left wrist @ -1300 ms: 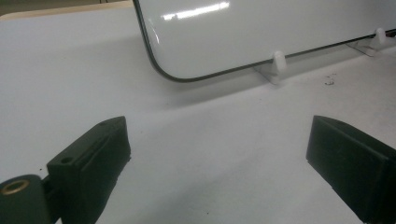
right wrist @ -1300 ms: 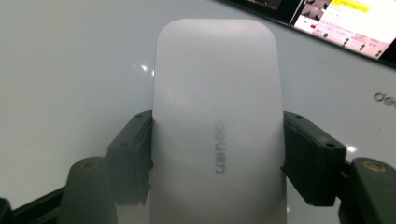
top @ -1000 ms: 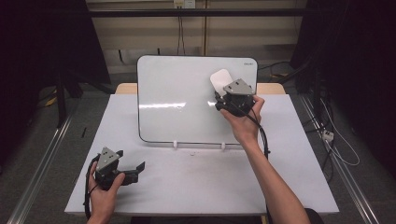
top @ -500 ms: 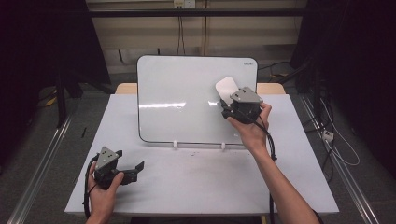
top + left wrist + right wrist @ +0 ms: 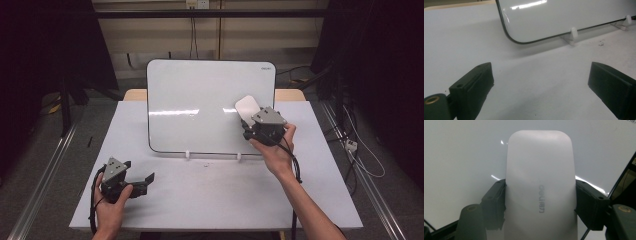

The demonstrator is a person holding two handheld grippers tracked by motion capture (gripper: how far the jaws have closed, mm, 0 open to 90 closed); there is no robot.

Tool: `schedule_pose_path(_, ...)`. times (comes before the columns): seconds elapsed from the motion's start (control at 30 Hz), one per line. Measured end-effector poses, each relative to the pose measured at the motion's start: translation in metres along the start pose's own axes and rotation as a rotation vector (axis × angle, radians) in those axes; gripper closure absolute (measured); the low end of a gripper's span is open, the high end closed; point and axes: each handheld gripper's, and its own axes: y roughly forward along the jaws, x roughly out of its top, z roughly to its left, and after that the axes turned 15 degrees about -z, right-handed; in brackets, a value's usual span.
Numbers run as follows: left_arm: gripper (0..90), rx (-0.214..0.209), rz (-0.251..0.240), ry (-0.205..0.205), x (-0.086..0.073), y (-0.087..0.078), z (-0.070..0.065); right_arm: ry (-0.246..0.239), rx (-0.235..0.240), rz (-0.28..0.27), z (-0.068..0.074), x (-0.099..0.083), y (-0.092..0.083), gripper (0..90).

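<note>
High view: whiteboard (image 5: pixel 200 107) stands propped and leaning back on two small white feet (image 5: pixel 187 154) at the far middle of the white table (image 5: pixel 210 200). Right gripper (image 5: pixel 248 120), held in the person's right hand (image 5: pixel 274 150), is up against the board's lower right area, clamped on a white eraser (image 5: pixel 247 106). Eraser sits on or just off the board face; contact hard to judge from above.

Right gripper view: the eraser (image 5: pixel 540 185) runs lengthwise between the two black jaws, which press on its two long sides near the lower half. Faint grey lettering on its back, not visible from above. Board surface (image 5: pixel 461 157) fills the background close behind it, with bright glare streaks; the board's dark edge shows at far right.

Left gripper (image 5: pixel 142 181): high view has it low on the table's near left corner area, in the left hand (image 5: pixel 112 207), well apart from the board. Jaws wide apart, nothing between them.

Left gripper view: confirms the released jaws over bare table (image 5: pixel 536 82). It also shows the board's rounded lower corner (image 5: pixel 511 40), a white foot (image 5: pixel 573 32), and small dark specks (image 5: pixel 601 43) on the table near the second foot, too fine for the high view.
</note>
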Motion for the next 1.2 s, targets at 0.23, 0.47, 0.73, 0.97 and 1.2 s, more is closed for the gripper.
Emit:
schedule_pose_path(0.23, 6.1, -0.004, -0.002, 0.007, 0.001, 0.001, -0.002, -0.01, -0.001, 0.036, 0.002, -0.017, -0.012, 32.0)
schedule_pose_path(0.47, 6.1, 0.0, -0.004, 0.01, 0.002, 0.0, -0.001, -0.029, 0.007, 0.082, 0.007, -0.032, -0.01, 31.9)
schedule_pose_path(0.73, 6.1, 0.003, -0.009, 0.007, 0.002, -0.003, 0.0, -0.078, -0.009, 0.094, 0.014, -0.04, -0.005, 31.9)
schedule_pose_path(0.97, 6.1, 0.002, -0.004, 0.004, 0.002, -0.001, -0.002, -0.114, -0.01, 0.087, 0.015, -0.043, -0.004, 31.8)
schedule_pose_path(1.2, 6.1, 0.005, -0.002, 0.002, 0.002, 0.0, -0.002, -0.128, 0.003, 0.082, 0.011, -0.045, -0.002, 31.7)
